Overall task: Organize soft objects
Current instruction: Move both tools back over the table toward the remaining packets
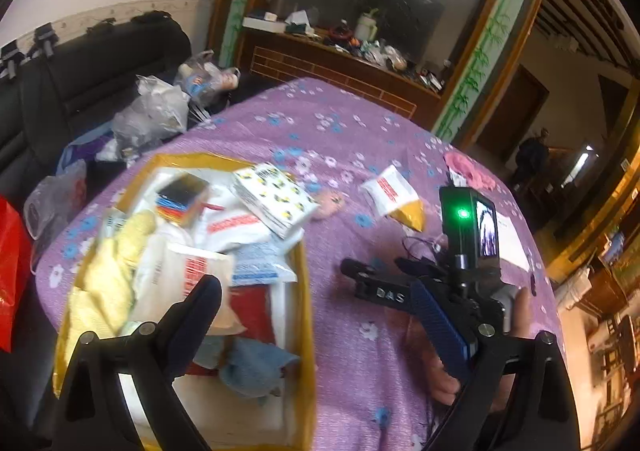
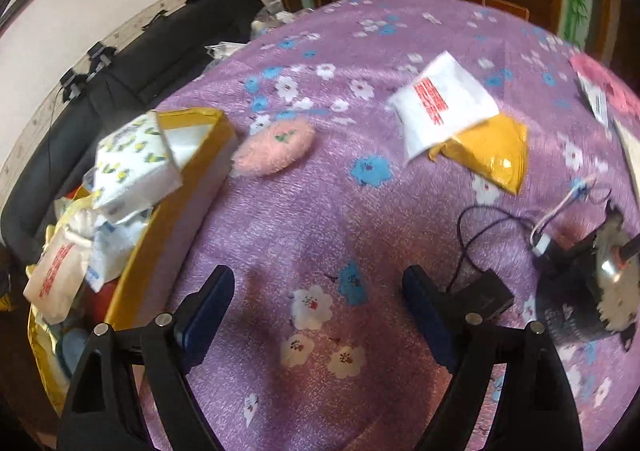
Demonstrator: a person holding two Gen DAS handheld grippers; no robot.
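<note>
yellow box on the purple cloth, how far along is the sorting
Done: the yellow box already holds a heap of soft packs, with a lemon-print tissue pack lying over its rim. In hand: nothing; the left claw and right claw are both open and empty. Left: the pink fluffy pad, the white pouch with red print and the yellow mailer still lie on the cloth.

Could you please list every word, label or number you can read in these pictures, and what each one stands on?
"DAS": white letters on the right gripper, seen from the left wrist.
Red print on the white packet: too blurred to read.
Red print on the packets in the yellow box: blurred, unreadable.
</note>
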